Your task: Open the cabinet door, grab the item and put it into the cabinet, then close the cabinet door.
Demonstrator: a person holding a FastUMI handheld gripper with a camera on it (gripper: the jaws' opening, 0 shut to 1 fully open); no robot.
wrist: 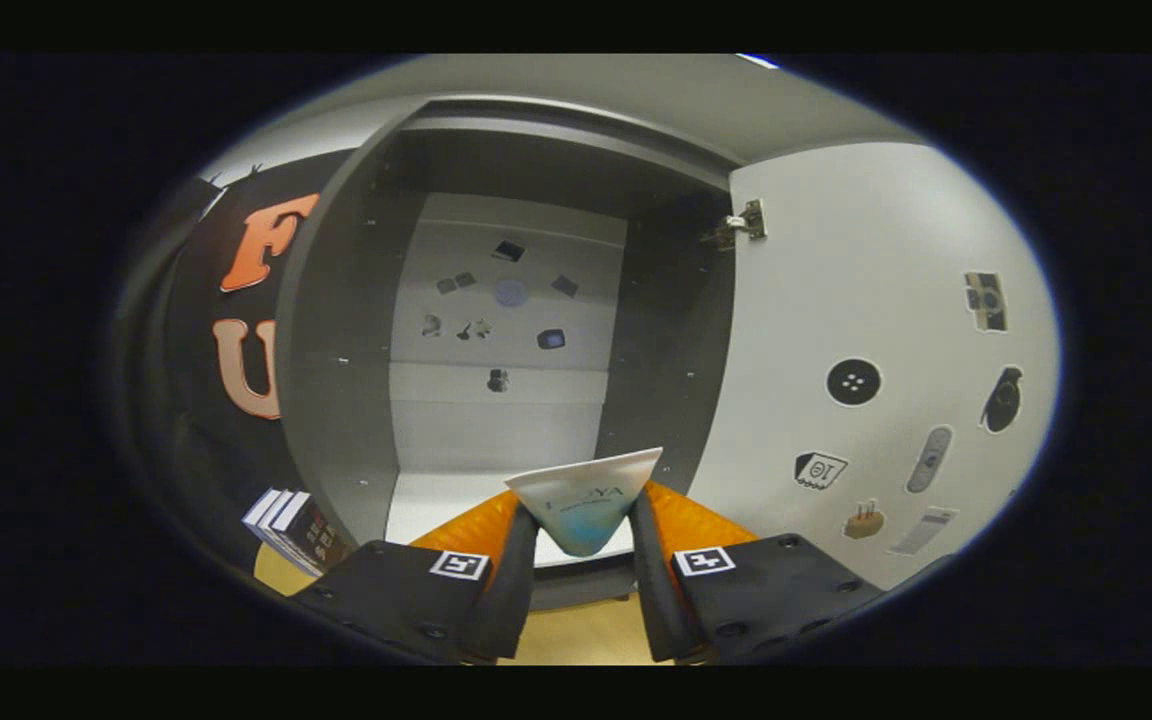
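Note:
My gripper is shut on a small white and blue box, which sticks up between both fingers, one corner pointing down. Straight ahead stands the grey cabinet with its inside open to view. Its white door is swung wide open to the right, hung on a metal hinge. The box is held in front of the cabinet's white bottom shelf, just at its front edge. The back wall of the cabinet carries several small stickers.
Several stickers dot the inner face of the open door. A stack of books lies left of the cabinet on a yellowish wooden surface that runs under the fingers. Black cloth hangs to the left.

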